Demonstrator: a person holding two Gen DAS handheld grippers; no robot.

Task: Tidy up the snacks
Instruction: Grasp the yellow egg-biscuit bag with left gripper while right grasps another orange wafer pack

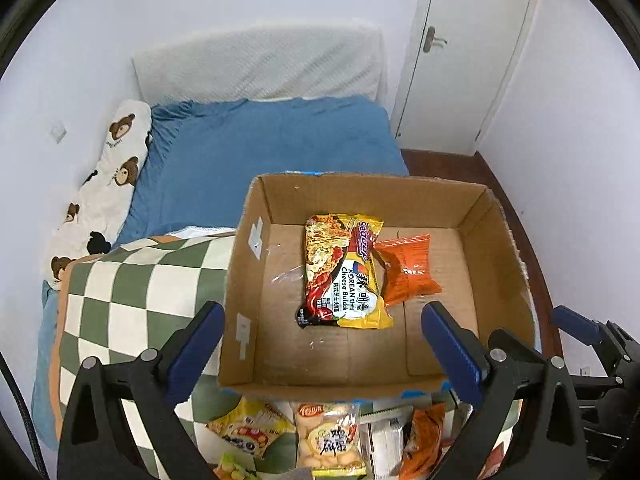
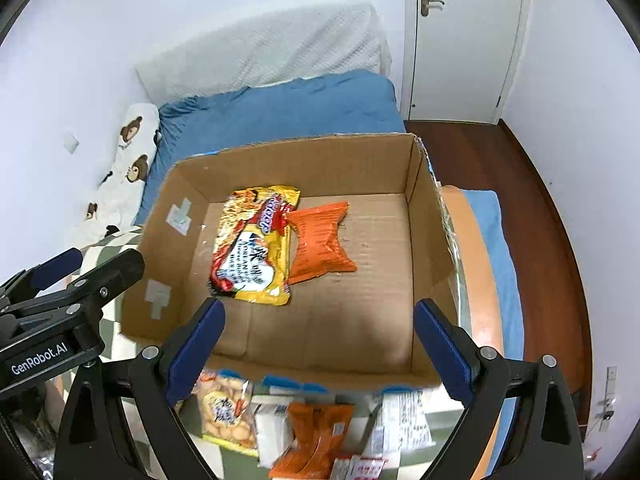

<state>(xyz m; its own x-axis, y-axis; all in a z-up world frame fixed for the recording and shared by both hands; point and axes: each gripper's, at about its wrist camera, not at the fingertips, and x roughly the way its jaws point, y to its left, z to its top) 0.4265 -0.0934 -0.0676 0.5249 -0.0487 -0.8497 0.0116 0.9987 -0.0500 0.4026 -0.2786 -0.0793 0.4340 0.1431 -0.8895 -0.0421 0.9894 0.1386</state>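
Blue-padded grippers: left gripper (image 1: 322, 322) and right gripper (image 2: 320, 318) both spread wide, holding nothing.
Loose snacks (image 2: 276, 420): near, outside box, unsorted.
Box (image 2: 424, 216): noodle packet (image 2: 252, 248) touching orange packet (image 2: 320, 240), already inside.

Two snack packs are laid side by side in the box (image 1: 248, 320): noodles (image 1: 344, 272) left, chips (image 1: 408, 272) right, touching.

left tool (image 1: 322, 340): black frame | blue pads | silver screws | GenRobot.AI lettering
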